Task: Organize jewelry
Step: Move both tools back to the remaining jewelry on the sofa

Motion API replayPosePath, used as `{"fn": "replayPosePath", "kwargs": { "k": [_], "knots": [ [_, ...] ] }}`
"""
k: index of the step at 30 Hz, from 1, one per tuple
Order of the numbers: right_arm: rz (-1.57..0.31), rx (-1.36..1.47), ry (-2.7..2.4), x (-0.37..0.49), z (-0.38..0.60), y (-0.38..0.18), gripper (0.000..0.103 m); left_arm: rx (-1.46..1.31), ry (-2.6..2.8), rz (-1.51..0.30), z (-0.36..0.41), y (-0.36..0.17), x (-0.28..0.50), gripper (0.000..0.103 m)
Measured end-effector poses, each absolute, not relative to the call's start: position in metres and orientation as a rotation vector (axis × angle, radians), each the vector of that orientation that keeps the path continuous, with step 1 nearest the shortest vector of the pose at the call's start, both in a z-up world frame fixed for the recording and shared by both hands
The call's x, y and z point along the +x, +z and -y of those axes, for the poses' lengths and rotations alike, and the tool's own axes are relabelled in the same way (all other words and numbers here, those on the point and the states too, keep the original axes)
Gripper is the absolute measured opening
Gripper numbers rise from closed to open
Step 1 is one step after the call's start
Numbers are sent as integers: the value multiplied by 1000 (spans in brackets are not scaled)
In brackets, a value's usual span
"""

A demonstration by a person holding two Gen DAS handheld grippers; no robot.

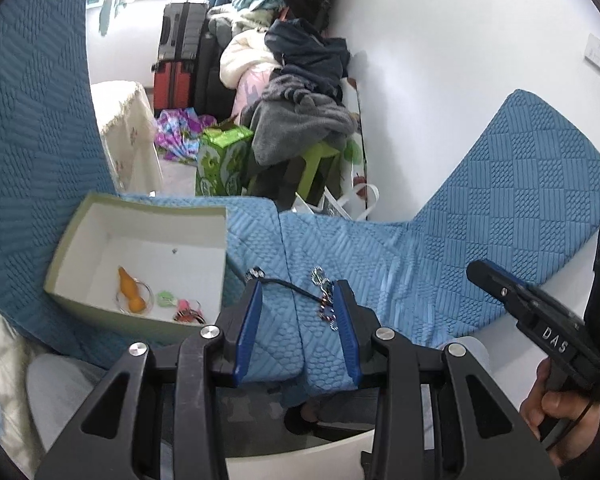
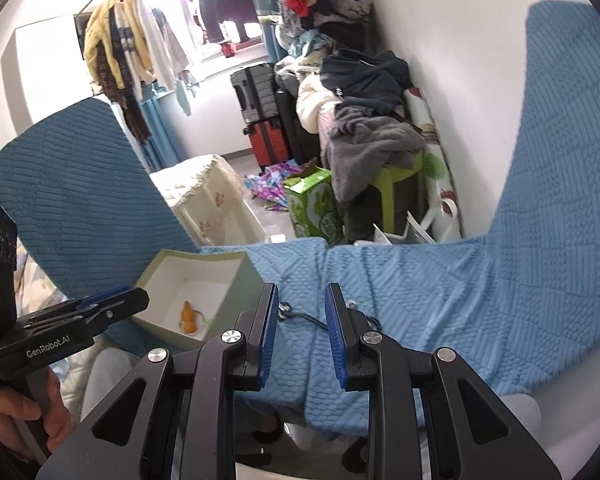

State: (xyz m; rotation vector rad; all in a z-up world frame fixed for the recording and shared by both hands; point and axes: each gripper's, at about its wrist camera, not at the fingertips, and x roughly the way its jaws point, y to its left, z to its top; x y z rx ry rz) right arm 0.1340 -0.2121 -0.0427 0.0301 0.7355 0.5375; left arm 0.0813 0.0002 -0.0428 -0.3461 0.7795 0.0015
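Progress: partly done, I judge | box (image 1: 100, 240) on blue cushion (image 1: 440, 260) holds orange charm (image 1: 129, 289), green piece (image 1: 165, 299), pink-red piece (image 1: 186, 313) | left out: beaded chain (image 1: 325, 300) and black cord (image 1: 280, 283) beside box | my left gripper (image 1: 298, 312) wide open, empty, over chain | my right gripper (image 2: 302, 322) parted, empty.

Blue quilted cover (image 1: 480, 232); clothes pile (image 1: 300, 80); red suitcase (image 2: 268, 140); green carton (image 1: 220, 160).
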Motion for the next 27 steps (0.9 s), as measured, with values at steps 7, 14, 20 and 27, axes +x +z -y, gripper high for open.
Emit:
{"fn": "replayPosePath", "kwargs": {
  "k": [7,14,20,27],
  "knots": [
    [-795,34,513,140,242,-71,23,-350,6,-844,22,-70,96,38],
    [-857,32,527,153,253,-101,23,-427,-4,-935,32,-106,123,38],
    [-918,35,531,175,252,-136,23,-497,-2,-1022,40,-143,150,38],
    [-986,48,549,211,245,-169,23,-582,43,-1103,40,-182,182,38]
  ]
}}
